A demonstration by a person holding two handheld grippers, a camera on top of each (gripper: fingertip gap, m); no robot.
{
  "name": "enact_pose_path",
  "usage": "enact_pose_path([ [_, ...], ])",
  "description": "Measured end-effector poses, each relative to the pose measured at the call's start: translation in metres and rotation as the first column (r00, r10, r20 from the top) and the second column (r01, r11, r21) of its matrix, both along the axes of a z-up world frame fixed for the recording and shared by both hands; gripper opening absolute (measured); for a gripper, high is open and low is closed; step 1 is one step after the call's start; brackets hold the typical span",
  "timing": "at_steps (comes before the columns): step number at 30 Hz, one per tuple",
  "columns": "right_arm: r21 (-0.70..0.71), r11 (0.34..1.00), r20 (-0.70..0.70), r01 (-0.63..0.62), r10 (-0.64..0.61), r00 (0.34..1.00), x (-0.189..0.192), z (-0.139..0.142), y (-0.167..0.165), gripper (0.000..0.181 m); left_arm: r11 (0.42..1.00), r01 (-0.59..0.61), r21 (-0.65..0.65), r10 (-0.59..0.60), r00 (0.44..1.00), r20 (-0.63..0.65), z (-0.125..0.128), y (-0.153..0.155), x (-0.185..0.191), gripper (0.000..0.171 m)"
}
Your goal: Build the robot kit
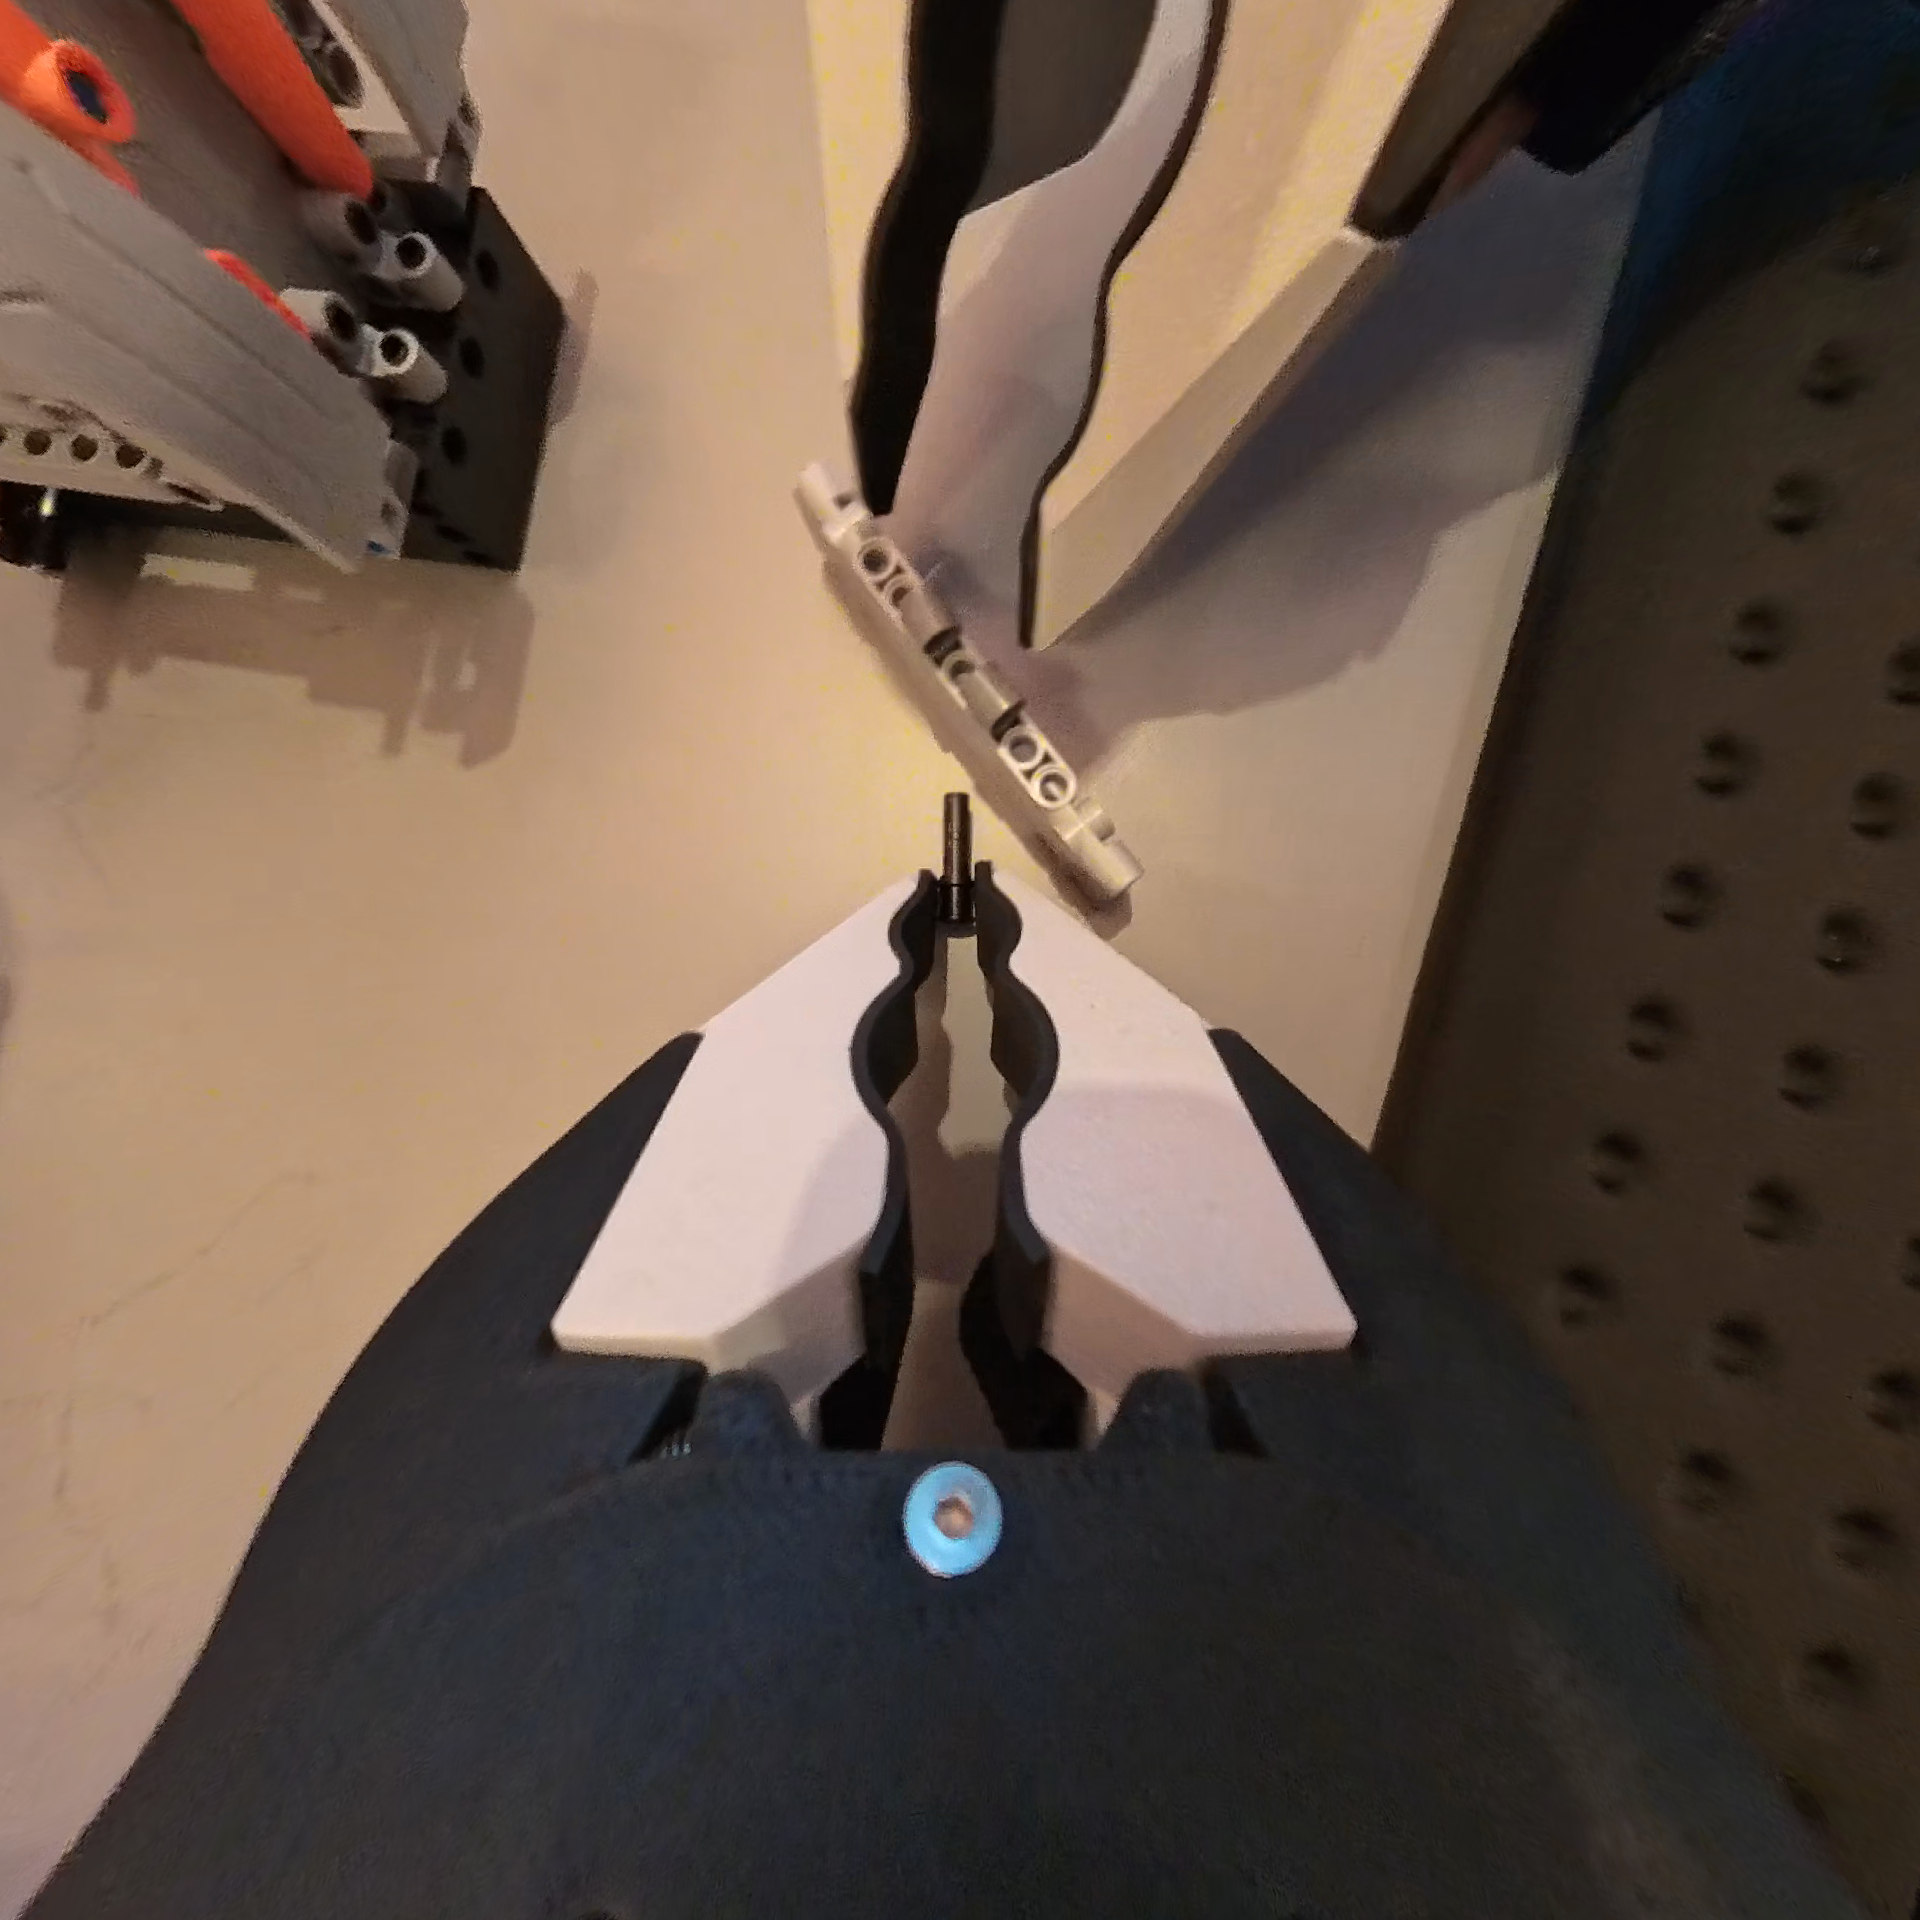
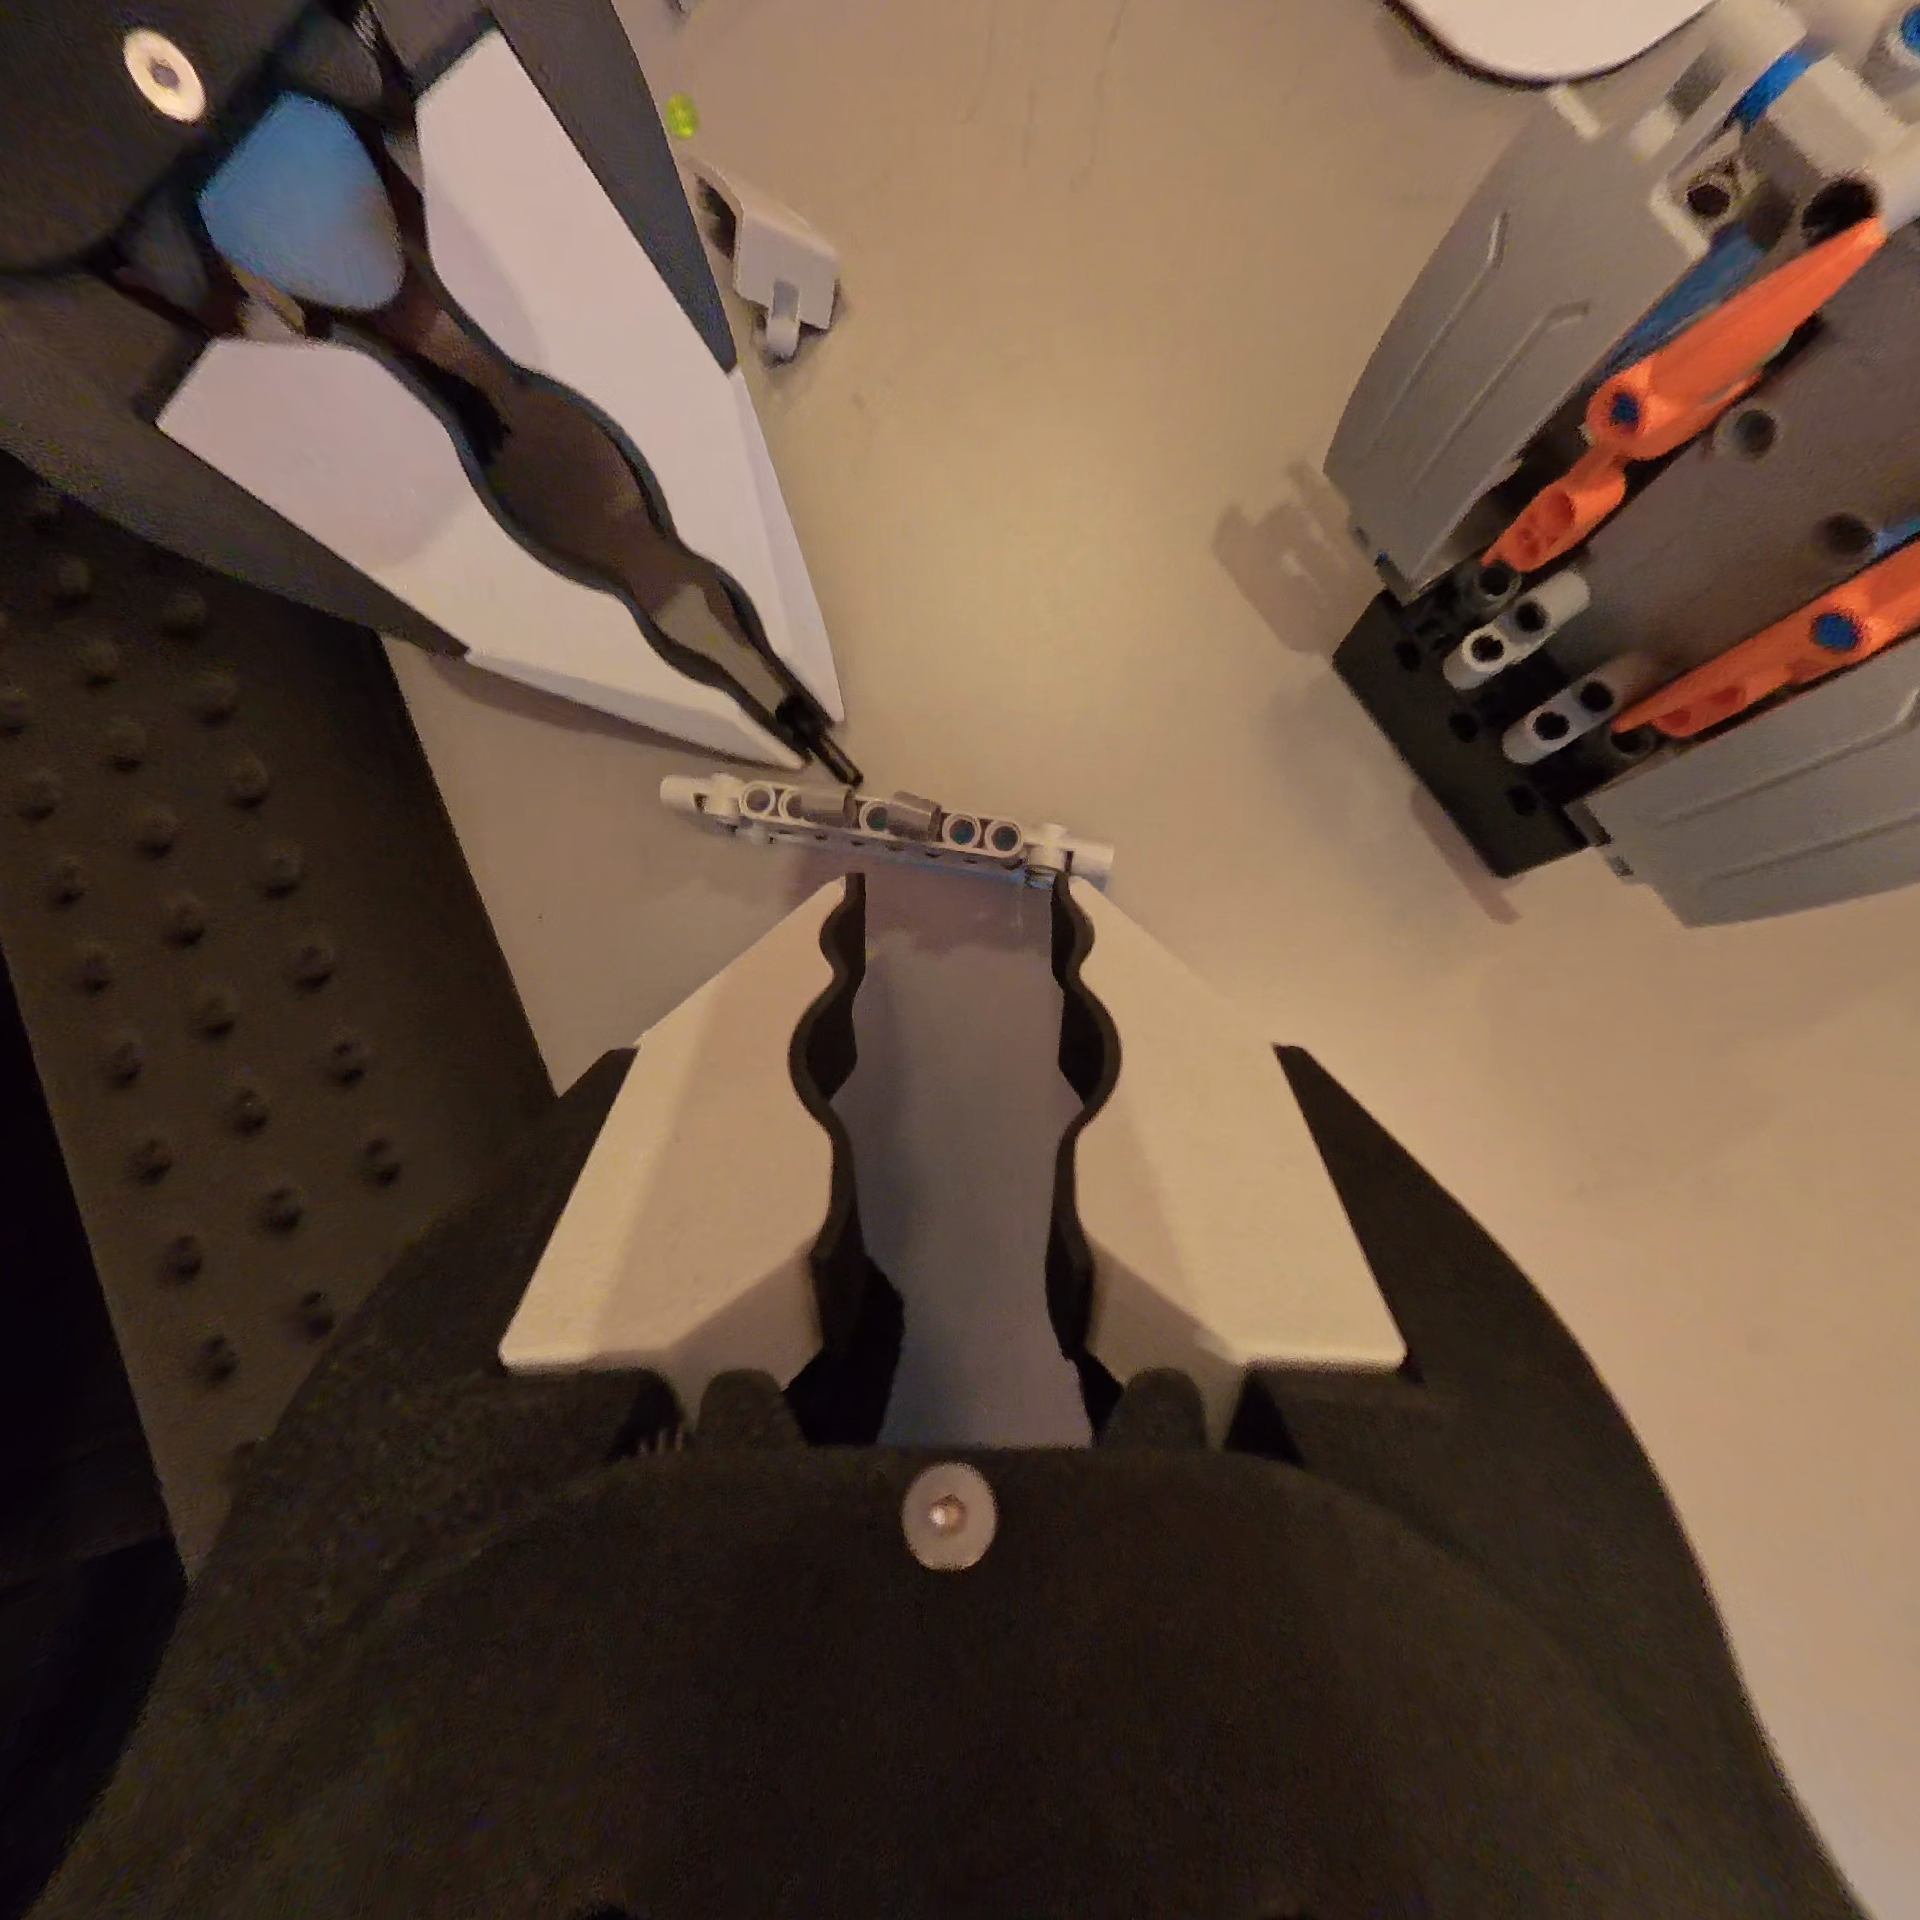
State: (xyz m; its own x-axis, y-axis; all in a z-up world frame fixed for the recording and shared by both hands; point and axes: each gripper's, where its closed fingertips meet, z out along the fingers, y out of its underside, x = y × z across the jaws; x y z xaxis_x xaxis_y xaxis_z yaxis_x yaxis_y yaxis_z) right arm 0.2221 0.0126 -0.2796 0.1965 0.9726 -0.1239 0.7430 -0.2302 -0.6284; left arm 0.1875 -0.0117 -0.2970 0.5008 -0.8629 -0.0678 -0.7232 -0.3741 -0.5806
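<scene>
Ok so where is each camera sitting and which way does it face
Left wrist view: on the left claw, looking along its fingers down at the tabletop; it pinches a black pin near the grey beam.
Right wrist view: on the right claw, facing the tabletop; its fingers grip the beam.
Shared: pin, beam, both claws, brick model, studded mat.

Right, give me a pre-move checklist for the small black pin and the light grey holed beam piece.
1. Left gripper shut on small black pin: ok.
2. Right gripper shut on light grey holed beam piece: ok.
3. Pin tip at a beam hole: close in the right wrist view; alignment cannot tell.
4. Pin straight in the jaws: ok.
5. Grey, black and orange brick model apart from both grippers: ok.
</scene>
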Motion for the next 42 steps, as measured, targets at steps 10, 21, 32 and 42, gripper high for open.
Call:
enact_pose_path([
  [10,-0.018,0.997,-0.042,-0.077,0.076,0.996,-0.008,0.004,0.002,0.038,0.999,0.032,-0.006,-0.032,0.999,0.040,0.001,0.000,0.021,0.005],
  [21,0.058,0.998,-0.053,-0.013,0.016,0.998,0.008,0.018,-0.004,0.041,0.999,-0.032,0.011,0.032,0.999,0.041,0.006,0.005,-0.001,0.005],
  [32,0.251,0.968,0.006,-0.022,0.021,1.000,0.001,0.016,-0.018,0.044,0.995,-0.103,0.017,0.102,0.994,0.039,0.010,0.006,-0.029,0.005],
  [42,0.233,0.973,0.115,-0.004,-0.024,0.993,0.010,-0.012,0.004,0.029,0.996,-0.088,0.028,0.087,0.995,0.043,0.010,0.005,-0.025,0.005],
])
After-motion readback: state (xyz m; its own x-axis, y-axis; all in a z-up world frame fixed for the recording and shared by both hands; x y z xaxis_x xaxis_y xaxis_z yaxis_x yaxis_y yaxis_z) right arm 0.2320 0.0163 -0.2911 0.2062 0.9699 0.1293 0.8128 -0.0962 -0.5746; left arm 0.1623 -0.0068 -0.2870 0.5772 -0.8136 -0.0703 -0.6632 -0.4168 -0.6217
